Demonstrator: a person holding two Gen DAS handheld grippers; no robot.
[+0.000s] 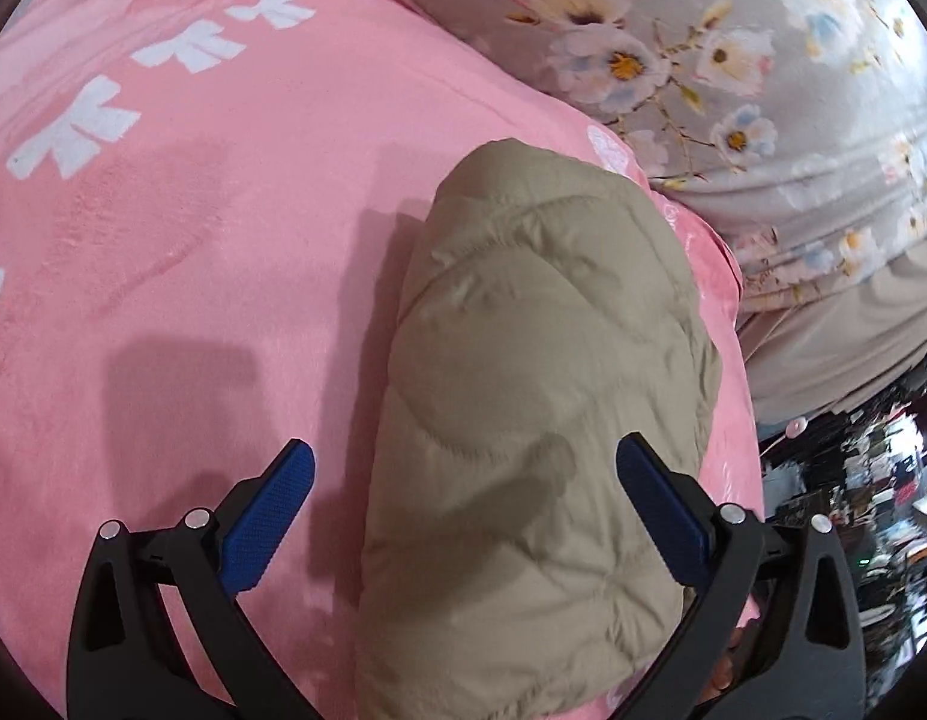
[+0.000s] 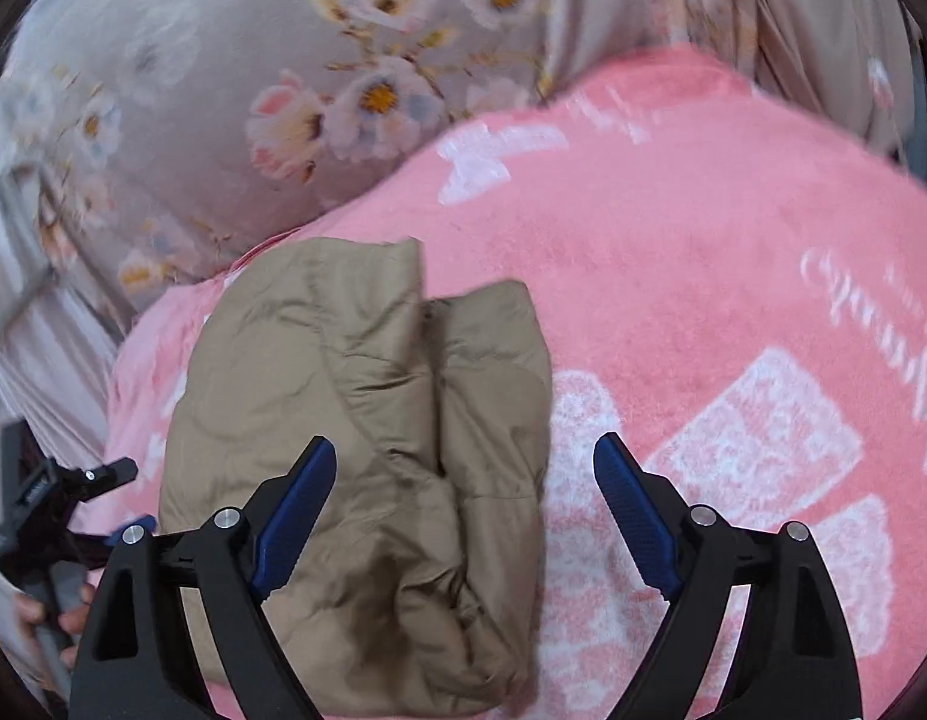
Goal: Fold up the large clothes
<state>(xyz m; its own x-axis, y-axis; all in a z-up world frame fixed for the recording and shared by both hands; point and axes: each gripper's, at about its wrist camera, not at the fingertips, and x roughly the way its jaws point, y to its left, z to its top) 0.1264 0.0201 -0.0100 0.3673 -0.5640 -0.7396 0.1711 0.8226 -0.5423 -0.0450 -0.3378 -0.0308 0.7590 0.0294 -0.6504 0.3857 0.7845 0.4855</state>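
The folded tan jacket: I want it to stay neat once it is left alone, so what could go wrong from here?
1. The puffy tan jacket may spring open: both the left gripper and the right gripper are open, with nothing pinning the fold.
2. It lies near the edge of the pink blanket, beside the floral sheet, so a nudge might push it off.
3. The right-wrist view shows an uneven, creased end that could loosen.

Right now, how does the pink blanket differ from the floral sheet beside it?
The pink blanket is fleecy with white printed motifs; the floral sheet is smooth grey with flowers. The blanket carries the folded tan puffer jacket; the sheet carries nothing visible. Both are spread bedding.
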